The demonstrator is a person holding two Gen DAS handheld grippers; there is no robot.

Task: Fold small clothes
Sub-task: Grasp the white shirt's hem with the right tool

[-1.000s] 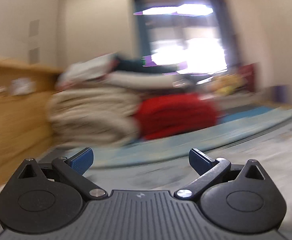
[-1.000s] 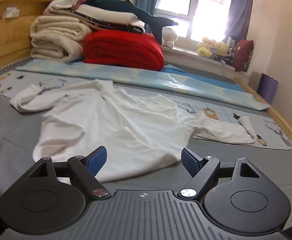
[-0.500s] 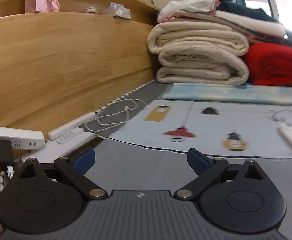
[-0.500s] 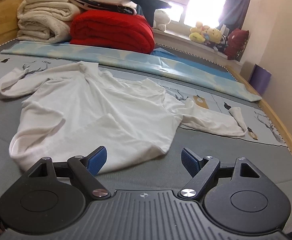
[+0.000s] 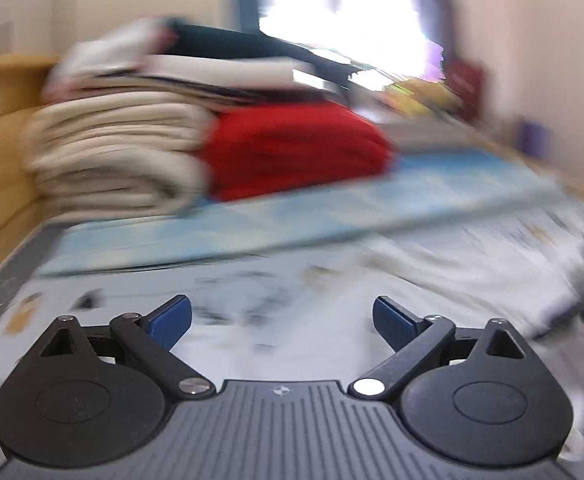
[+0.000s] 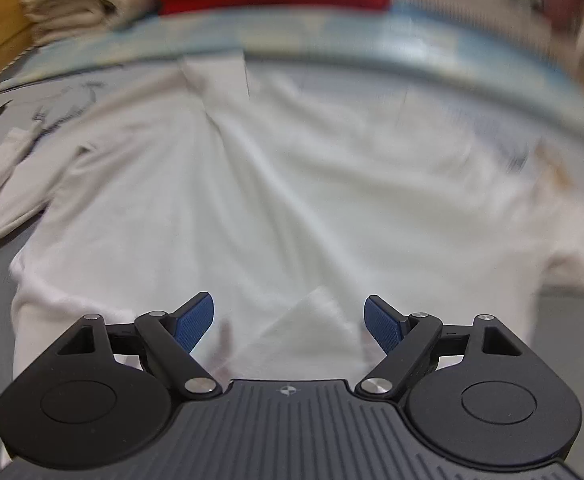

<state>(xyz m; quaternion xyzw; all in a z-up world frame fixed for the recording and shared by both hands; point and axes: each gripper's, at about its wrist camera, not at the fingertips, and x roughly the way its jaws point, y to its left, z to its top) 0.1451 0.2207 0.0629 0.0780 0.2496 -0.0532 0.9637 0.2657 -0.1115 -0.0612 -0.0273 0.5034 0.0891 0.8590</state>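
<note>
Daylit room, both wrist views smeared by motion blur

The window in the left view is blown out to white with purple fringing at its edges, and light spreads from it across the bed; the red blanket and the cream folded stack are streaked sideways, the white shirt in the right view is soft and evenly lit with faint crease shadows, sharper near the bottom, while each gripper's body and blue fingers stay crisp; fisheye bending curves the bed's far edge and darkens the frame corners
</note>
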